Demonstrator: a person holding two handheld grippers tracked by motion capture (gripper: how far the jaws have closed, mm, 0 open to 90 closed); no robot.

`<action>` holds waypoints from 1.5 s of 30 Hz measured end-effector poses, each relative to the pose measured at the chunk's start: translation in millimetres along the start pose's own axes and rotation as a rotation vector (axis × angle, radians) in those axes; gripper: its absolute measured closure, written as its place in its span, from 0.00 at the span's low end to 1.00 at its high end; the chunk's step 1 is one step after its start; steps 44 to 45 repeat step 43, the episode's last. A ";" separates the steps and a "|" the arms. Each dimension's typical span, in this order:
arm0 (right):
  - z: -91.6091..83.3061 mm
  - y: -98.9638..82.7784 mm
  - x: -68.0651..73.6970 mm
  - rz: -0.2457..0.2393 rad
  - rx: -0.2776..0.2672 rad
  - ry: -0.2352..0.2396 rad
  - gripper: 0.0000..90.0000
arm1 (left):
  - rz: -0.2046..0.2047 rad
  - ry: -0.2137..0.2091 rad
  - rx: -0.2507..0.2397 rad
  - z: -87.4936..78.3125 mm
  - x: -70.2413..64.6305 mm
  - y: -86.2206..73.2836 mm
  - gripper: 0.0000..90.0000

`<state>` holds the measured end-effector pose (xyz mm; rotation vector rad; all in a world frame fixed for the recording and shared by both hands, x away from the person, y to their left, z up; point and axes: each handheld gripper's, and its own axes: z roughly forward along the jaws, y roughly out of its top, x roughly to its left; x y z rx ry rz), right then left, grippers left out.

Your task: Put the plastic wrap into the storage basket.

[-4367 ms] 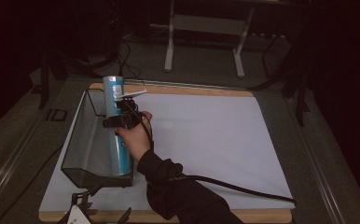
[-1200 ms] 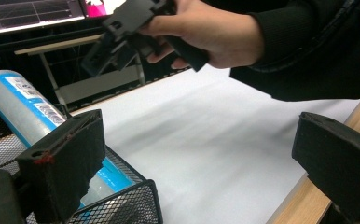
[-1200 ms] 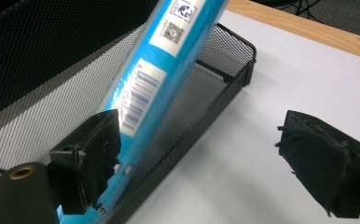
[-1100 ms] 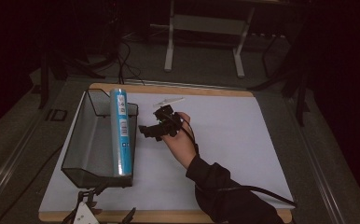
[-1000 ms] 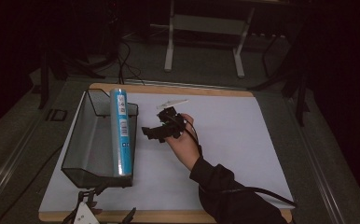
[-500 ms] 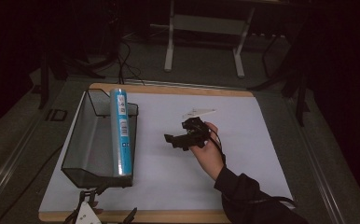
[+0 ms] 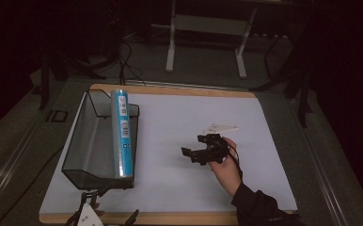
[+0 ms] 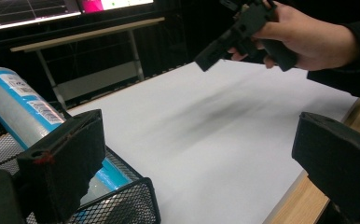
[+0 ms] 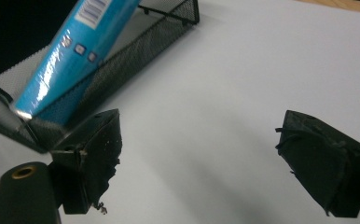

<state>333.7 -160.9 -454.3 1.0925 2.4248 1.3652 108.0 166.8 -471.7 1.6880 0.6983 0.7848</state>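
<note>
Right hand-held gripper (image 7: pixel 199 156) jaws apart, empty; blue tube (image 7: pixel 122 133) in mesh basket (image 7: pixel 83 141), well apart.

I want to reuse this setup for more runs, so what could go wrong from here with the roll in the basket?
1. The blue roll lies along the basket's right wall, its far end over the rim; a knock might roll it out onto the white mat.
2. The left gripper sits open right beside the basket's near corner, so moving it carelessly could shove the basket.
3. The right gripper, open and empty, trails a cable that may snag.
</note>
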 end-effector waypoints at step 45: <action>-50.4 -65.0 -8.5 -0.091 -0.045 0.005 0.15 | 0.015 -0.010 0.005 0.3 -1.7 0.8 0.04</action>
